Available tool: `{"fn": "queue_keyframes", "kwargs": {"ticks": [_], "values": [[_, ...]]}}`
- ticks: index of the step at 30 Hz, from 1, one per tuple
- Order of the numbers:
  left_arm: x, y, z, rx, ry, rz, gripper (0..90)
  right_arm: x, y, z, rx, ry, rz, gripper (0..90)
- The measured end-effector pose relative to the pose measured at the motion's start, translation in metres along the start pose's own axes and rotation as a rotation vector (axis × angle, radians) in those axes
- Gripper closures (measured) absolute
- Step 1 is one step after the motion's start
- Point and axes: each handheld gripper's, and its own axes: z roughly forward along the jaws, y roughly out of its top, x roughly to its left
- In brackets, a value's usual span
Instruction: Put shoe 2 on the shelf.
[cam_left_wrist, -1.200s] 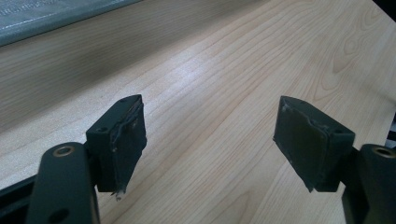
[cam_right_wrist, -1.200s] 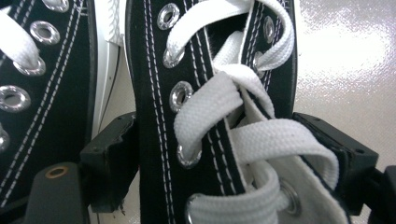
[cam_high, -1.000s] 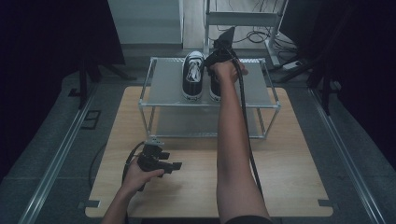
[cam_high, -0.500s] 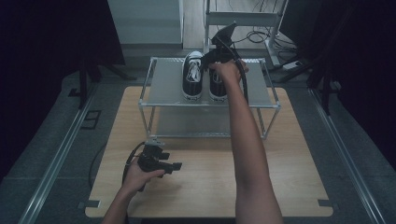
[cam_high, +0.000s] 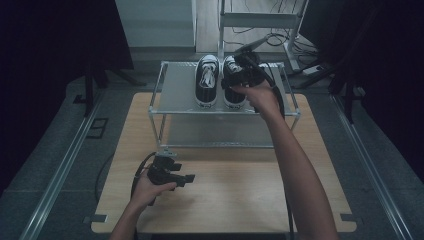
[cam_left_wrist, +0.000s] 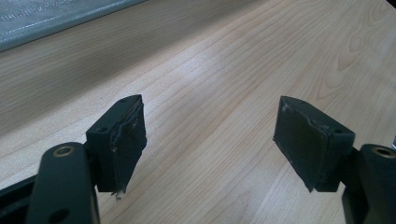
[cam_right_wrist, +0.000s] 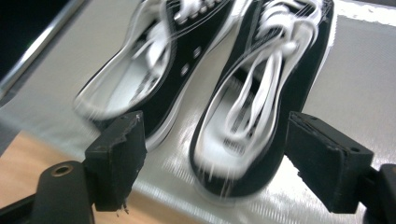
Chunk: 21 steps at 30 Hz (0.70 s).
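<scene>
The right tongs (cam_right_wrist: 212, 156) stand wide with nothing gripped; their jaws have just been closing a little, and the heel of the right shoe (cam_right_wrist: 261, 107) lies between them, untouched. It sits on the top shelf of the rack (cam_high: 175, 87), touching the left shoe (cam_right_wrist: 159, 65). I judge this canvas sneaker light and soft-walled, with a stiffer rubber sole; pinching the heel collar or sidewall should hold better than the loose laces. The left tongs (cam_left_wrist: 210, 144) rest open and empty over the near tabletop (cam_left_wrist: 224, 70)
</scene>
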Motion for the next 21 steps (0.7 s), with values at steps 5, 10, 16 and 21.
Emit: {"fn": "queue_keyframes", "kwargs": {"ticks": [5, 10, 16, 21], "values": [[-0.002, 0.0, -0.002, -0.006, -0.001, 0.003, 25.3, 0.0, -0.038, -0.021, -0.063, 0.079, -0.075, 25.2], [-0.002, 0.0, -0.004, -0.017, -0.001, 0.004, 25.3, -0.003, -0.078, -0.027, -0.104, 0.141, -0.136, 27.2], [0.0, 0.0, -0.008, -0.031, 0.0, 0.003, 25.4, -0.006, -0.123, -0.024, -0.146, 0.221, -0.189, 28.8], [0.0, 0.0, -0.01, -0.05, 0.003, 0.007, 25.4, -0.013, -0.148, -0.017, -0.183, 0.263, -0.202, 29.2]]}}
